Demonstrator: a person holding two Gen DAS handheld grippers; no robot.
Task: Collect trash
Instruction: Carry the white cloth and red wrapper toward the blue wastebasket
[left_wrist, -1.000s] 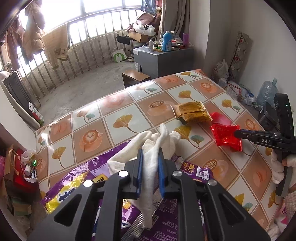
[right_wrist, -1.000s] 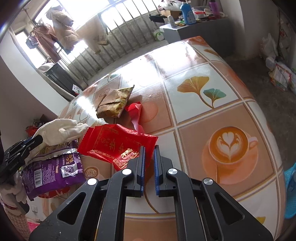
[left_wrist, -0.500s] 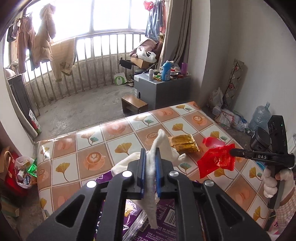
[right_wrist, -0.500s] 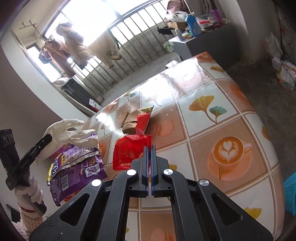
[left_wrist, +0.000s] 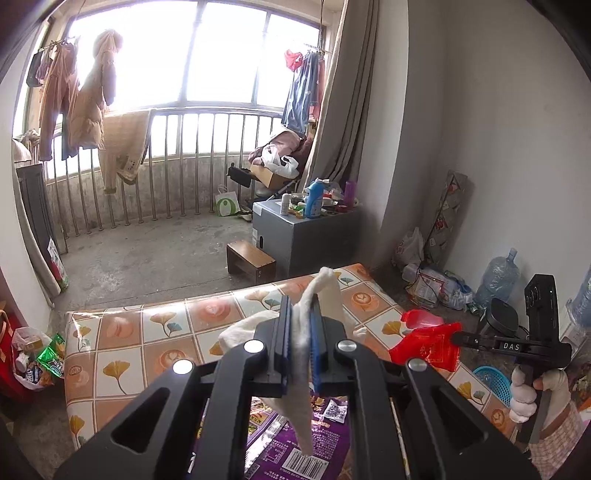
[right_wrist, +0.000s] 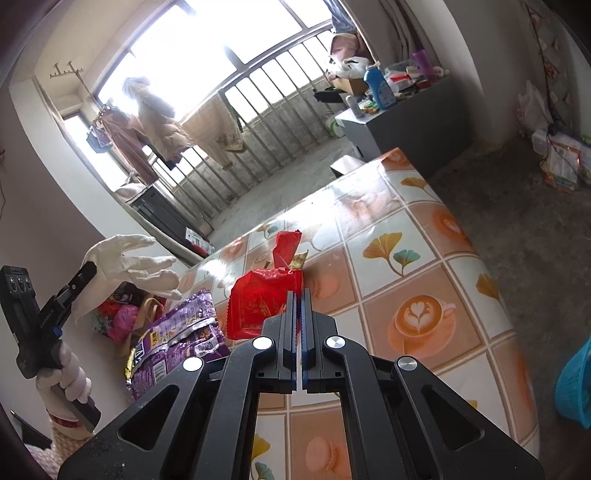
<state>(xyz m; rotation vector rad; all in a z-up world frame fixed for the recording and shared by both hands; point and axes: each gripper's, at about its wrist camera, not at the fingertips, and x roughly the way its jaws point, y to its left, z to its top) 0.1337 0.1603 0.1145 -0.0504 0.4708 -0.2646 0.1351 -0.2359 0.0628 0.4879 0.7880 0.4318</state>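
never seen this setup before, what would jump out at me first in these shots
The white glove pinched in the left gripper, dangling over a purple snack bag at the near edge of the table. Next, the bright red wrapper clamped in the right gripper, lifted above the tiled tablecloth. Behind it, another red wrapper stands against a brown packet.
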